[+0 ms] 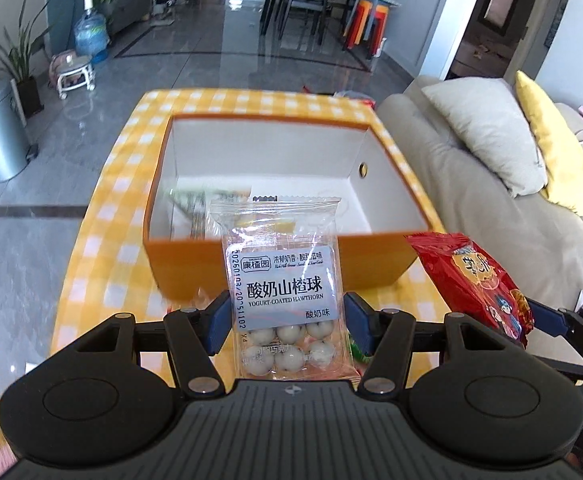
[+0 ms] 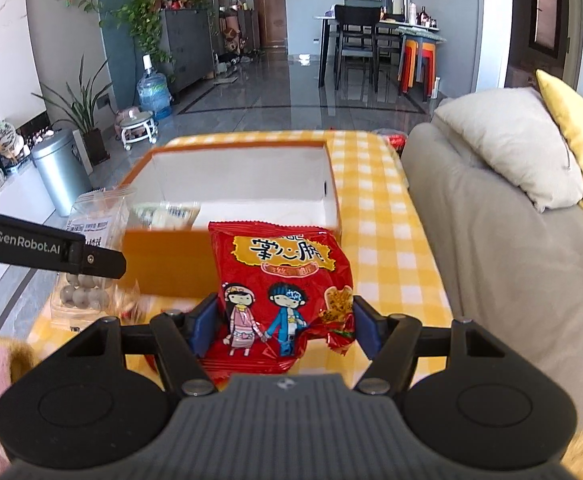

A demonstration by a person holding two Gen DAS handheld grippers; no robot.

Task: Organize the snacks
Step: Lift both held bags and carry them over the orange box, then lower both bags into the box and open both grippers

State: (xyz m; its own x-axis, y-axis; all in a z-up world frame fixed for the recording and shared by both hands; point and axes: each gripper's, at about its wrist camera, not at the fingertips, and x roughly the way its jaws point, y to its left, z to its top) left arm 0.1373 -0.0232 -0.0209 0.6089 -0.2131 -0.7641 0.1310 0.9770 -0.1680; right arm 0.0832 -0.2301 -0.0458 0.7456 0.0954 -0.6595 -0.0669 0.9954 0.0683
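Item 1: your left gripper (image 1: 287, 322), jaws clamped on the clear hawthorn-ball packet (image 1: 281, 276), held upright before the orange box (image 1: 371, 264).
Item 2: your right gripper (image 2: 285, 330), jaws clamped on the red snack bag (image 2: 279, 280), beside it.
Item 3: the box on the yellow-checked surface (image 2: 383, 240), holding what may be flat packets (image 2: 167, 214), blurred.

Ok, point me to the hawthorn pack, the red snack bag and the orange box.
hawthorn pack (image 1: 285, 280): left wrist view, on its printed label.
red snack bag (image 2: 279, 268): right wrist view, on its front below the yellow title.
orange box (image 1: 375, 260): left wrist view, on its near outer wall.
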